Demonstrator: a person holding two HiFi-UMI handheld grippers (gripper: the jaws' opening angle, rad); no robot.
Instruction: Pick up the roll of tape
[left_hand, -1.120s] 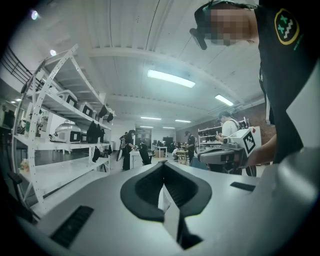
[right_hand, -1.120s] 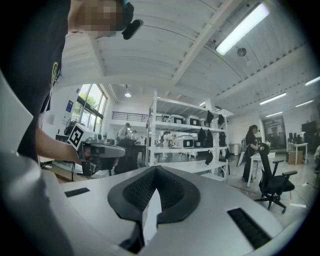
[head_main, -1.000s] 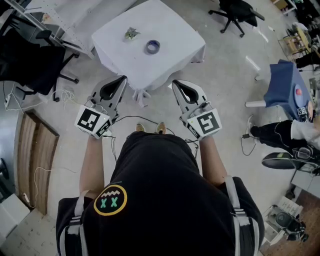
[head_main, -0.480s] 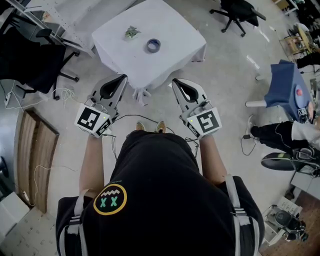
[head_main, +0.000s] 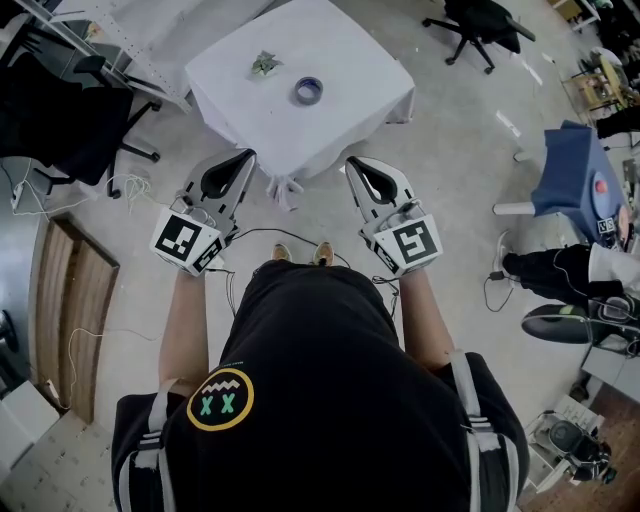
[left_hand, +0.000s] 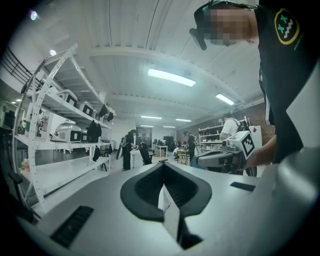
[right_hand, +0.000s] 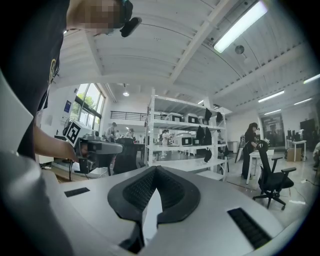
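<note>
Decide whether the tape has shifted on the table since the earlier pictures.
No. The tape sits in the same spot on the table, just right of the small green thing, as before.

Holding left gripper (head_main: 246, 157) and right gripper (head_main: 351, 163) level, both closed, short of the near corner of the white-clothed table (head_main: 345, 60), with open air between them. Finding bare cloth round the roll of tape (head_main: 307, 92) on its near and right sides. Meeting only a small green crumpled thing (head_main: 264, 66) near it, up and to the left. Facing the knotted cloth corner (head_main: 283, 190) hanging between the grippers. Passing close to a black chair (head_main: 70, 115) and white shelving (head_main: 140, 40) on the left; keeping well apart from a blue object (head_main: 565, 165) on the right.
</note>
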